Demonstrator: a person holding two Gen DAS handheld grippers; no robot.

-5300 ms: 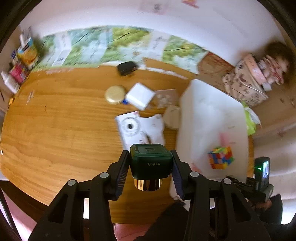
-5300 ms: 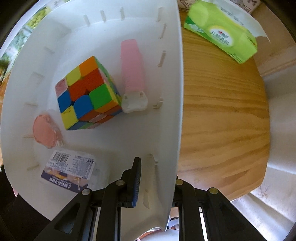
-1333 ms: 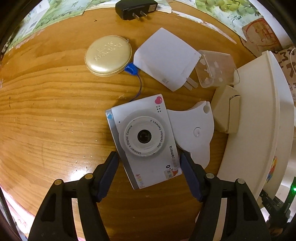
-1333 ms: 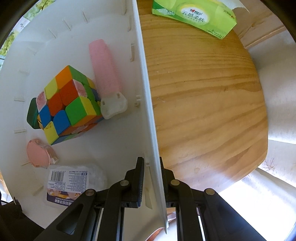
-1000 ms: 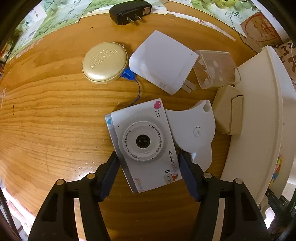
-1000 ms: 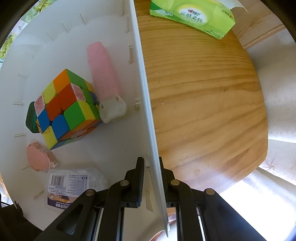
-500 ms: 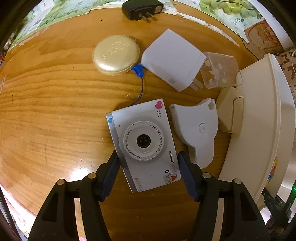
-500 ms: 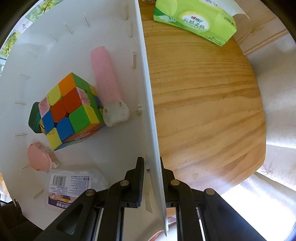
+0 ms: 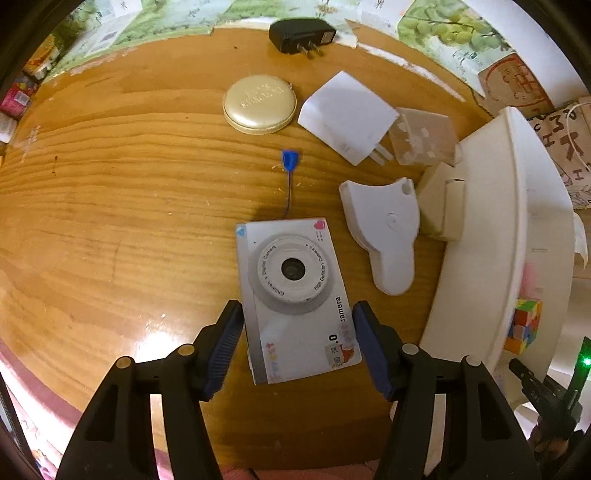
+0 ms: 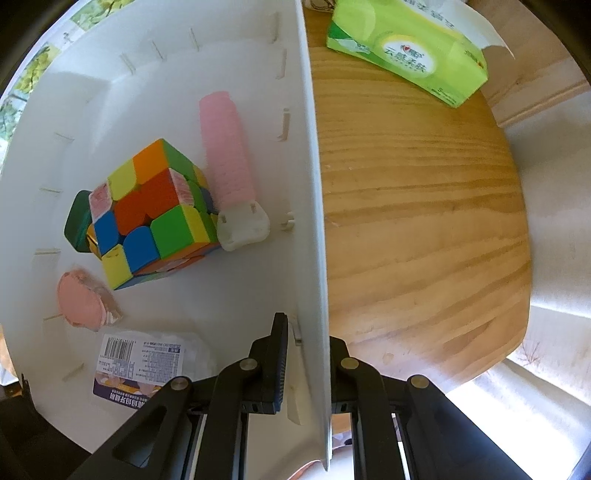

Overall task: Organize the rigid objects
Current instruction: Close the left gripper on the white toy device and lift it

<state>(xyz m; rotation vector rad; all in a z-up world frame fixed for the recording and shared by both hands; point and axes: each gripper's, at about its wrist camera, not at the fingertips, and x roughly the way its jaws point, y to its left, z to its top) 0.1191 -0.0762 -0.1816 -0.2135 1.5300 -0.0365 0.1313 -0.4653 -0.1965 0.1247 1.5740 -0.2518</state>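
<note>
A white toy camera (image 9: 295,288) with a blue strap (image 9: 289,173) sits between the fingers of my left gripper (image 9: 297,343), which is shut on its near end above the wooden table (image 9: 110,221). My right gripper (image 10: 304,354) is shut on the side wall of the white bin (image 10: 312,184). Inside the bin lie a colourful cube (image 10: 151,214), a pink cylinder with a white cap (image 10: 229,162), a dark green bottle (image 10: 77,225), a pink round thing (image 10: 79,302) and a labelled packet (image 10: 136,369). The bin (image 9: 491,229) stands right of the camera.
On the table lie a gold round case (image 9: 258,103), a white adapter (image 9: 349,116), a clear plastic box (image 9: 424,136), a white curved piece (image 9: 384,229), a beige small box (image 9: 439,210) and a black charger (image 9: 301,35). A green tissue pack (image 10: 406,51) lies right of the bin.
The left gripper has closed on the white camera and drawn it nearer, away from the gold case; its blue strap now trails straight. The right gripper still holds the bin wall.
</note>
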